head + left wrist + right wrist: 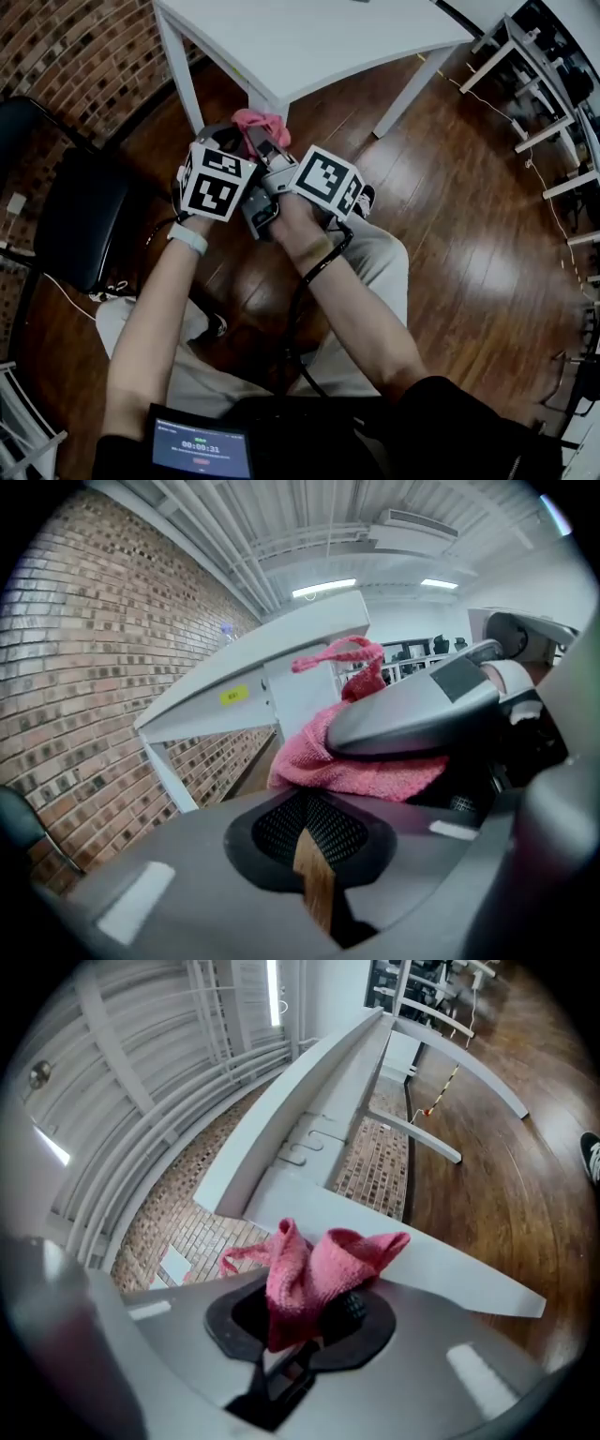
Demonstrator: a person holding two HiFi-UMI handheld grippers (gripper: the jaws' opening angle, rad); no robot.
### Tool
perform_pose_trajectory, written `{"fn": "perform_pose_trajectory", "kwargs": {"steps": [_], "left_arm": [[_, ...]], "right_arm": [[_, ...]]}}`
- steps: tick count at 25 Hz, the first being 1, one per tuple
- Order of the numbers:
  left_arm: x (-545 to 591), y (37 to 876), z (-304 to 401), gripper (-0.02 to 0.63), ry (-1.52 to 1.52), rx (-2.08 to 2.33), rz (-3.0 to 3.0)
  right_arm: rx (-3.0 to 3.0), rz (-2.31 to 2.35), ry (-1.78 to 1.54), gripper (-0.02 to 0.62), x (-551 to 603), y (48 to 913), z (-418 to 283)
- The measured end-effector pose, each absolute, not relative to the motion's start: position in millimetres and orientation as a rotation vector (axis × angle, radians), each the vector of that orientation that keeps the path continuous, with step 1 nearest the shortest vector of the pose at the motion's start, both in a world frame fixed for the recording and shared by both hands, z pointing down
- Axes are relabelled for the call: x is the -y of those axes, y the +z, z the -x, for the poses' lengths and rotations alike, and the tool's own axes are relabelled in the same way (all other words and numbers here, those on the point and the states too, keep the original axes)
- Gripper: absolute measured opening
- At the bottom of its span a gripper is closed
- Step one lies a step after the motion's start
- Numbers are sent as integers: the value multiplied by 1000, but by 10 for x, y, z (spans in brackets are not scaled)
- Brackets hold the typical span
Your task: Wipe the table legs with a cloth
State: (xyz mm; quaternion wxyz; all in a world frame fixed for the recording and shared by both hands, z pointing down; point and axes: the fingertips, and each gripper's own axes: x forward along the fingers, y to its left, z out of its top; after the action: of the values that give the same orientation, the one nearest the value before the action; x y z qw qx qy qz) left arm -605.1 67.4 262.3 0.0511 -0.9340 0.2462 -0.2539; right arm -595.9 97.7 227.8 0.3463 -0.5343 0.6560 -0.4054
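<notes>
Dark wood floor (450,234) fills the ground, with a brick wall (84,66) at far left and a black chair (80,225) just beside it. On the white desk (309,37) we note a small yellow label (232,695) under the top's edge; its print is too small to read. A small screen (202,448) at the person's chest shows timer-like digits that we cannot read with certainty. Each tool carries a cube with black-and-white square markers.

The left tool (225,136) (309,832) is clenched on nothing: its meshed pads meet, with only a thin sliver of floor showing between them. It sits touching or just beside the right tool (262,145) (300,1321), which grips the pink cloth (258,122) (356,766) (319,1269).

The cloth is bunched, without a clear long axis. Its folds rise out of the jaws toward the desk's near corner leg (272,98), and one tip points to the right in the right gripper view. There the leg (450,1260) passes just behind the cloth; we cannot tell whether they touch. White frames of other desks (553,112) stand well apart at far right.
</notes>
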Motion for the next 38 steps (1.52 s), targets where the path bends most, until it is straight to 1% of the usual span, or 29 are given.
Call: {"fn": "perform_pose_trajectory", "kwargs": {"steps": [3, 7, 11, 14, 19, 24, 27, 31, 35, 38], "left_arm": [[-763, 2499, 6058, 0, -778, -748, 2852], [-678, 2166, 6083, 0, -688, -752, 2826], [-710, 2090, 6283, 0, -574, -787, 2850], [-526, 2231, 6624, 0, -499, -835, 2878], [182, 2493, 7163, 0, -423, -940, 2927], [870, 2735, 7406, 0, -316, -1058, 2986], [1248, 2713, 7384, 0, -260, -1077, 3009], [1671, 2577, 7256, 0, -159, -1068, 3045], [1914, 2630, 7378, 0, -88, -1148, 3080], [2117, 2576, 7411, 0, -73, -1135, 3073]], "right_arm": [[-1686, 1361, -1051, 54, -1073, 2146, 5955], [-1688, 1335, -959, 54, -1033, 1831, 5967], [-1753, 1318, -931, 54, -1048, 1791, 6235], [-1791, 1319, -927, 52, -854, 1913, 6572], [-2000, 1353, -903, 54, -140, 2080, 7124], [-2183, 1485, -858, 54, 552, 2333, 7360], [-2214, 1528, -789, 54, 949, 2312, 7302], [-2172, 1594, -738, 54, 1447, 2343, 6979], [-2242, 1751, -679, 54, 2105, 2612, 6780], [-2325, 1858, -575, 54, 2633, 2683, 6764]]}}
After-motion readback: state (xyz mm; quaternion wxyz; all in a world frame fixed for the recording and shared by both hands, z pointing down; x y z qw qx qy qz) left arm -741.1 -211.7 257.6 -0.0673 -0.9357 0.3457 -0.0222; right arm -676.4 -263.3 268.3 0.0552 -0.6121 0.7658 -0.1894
